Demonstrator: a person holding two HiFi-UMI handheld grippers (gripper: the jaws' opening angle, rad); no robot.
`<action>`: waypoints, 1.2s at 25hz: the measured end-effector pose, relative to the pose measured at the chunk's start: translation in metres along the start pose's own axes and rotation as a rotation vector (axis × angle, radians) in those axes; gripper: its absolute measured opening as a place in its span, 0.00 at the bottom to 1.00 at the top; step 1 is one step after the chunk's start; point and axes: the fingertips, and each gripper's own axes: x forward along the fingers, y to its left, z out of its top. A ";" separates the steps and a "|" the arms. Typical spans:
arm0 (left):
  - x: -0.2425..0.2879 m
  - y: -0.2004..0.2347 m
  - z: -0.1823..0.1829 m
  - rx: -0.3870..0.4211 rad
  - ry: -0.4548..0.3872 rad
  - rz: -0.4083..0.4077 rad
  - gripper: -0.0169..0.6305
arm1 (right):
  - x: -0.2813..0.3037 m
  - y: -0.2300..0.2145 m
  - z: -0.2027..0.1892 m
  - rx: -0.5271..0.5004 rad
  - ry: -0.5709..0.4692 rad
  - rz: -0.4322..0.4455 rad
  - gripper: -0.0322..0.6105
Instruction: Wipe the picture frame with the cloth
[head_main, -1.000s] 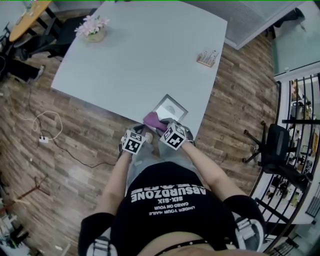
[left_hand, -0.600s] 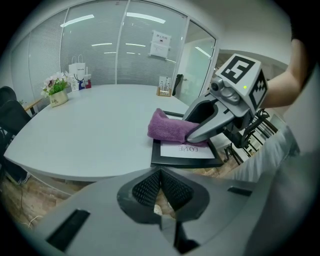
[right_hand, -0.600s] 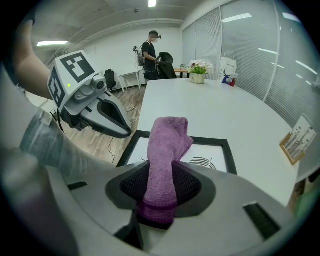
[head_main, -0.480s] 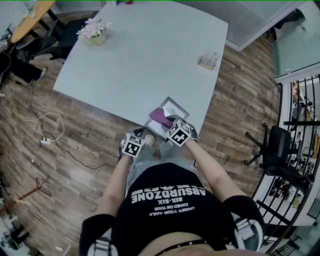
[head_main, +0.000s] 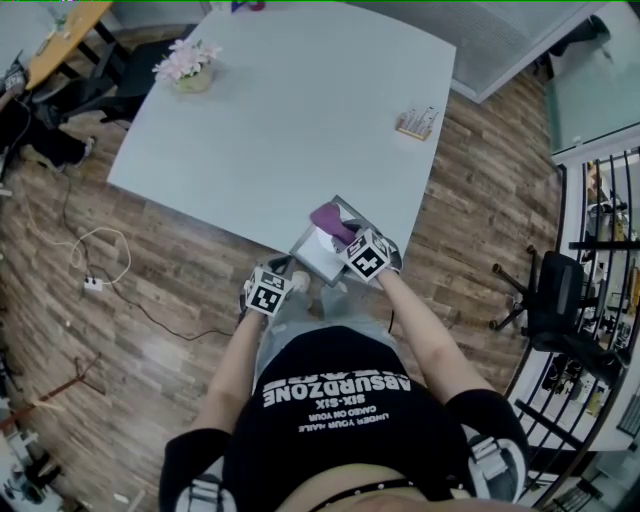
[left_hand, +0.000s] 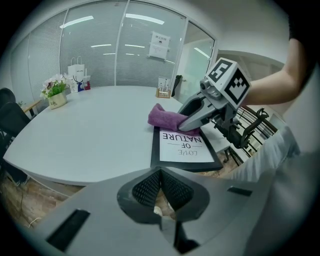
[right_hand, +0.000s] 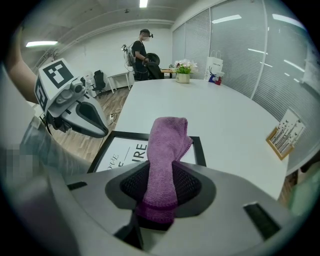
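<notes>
A black picture frame (head_main: 322, 256) with a white print lies flat at the table's near corner, also visible in the left gripper view (left_hand: 182, 150) and the right gripper view (right_hand: 122, 150). My right gripper (head_main: 345, 236) is shut on a purple cloth (right_hand: 167, 145), which hangs from the jaws and rests on the frame's far end (left_hand: 165, 117). My left gripper (head_main: 287, 277) is shut with nothing in it. It hovers just off the table edge, beside the frame's near side, and appears in the right gripper view (right_hand: 99, 131).
On the grey table (head_main: 300, 110) a flower pot (head_main: 186, 62) stands at the far left and a small card holder (head_main: 416, 120) near the right edge. An office chair (head_main: 545, 290) is on the wooden floor to the right. A person (right_hand: 142, 47) stands far off.
My right gripper has slid the cloth across the frame, away from me and to the right, uncovering more of the print. The left gripper has hardly moved.
</notes>
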 end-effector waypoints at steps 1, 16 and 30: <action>0.000 0.000 0.001 0.000 0.000 -0.001 0.05 | 0.000 -0.004 -0.001 0.003 0.002 -0.007 0.27; 0.005 -0.001 0.007 0.013 0.006 -0.006 0.05 | -0.004 -0.033 -0.004 -0.005 0.022 -0.057 0.28; 0.006 0.000 0.008 0.028 0.025 0.021 0.05 | -0.017 -0.034 -0.023 0.047 0.000 -0.053 0.28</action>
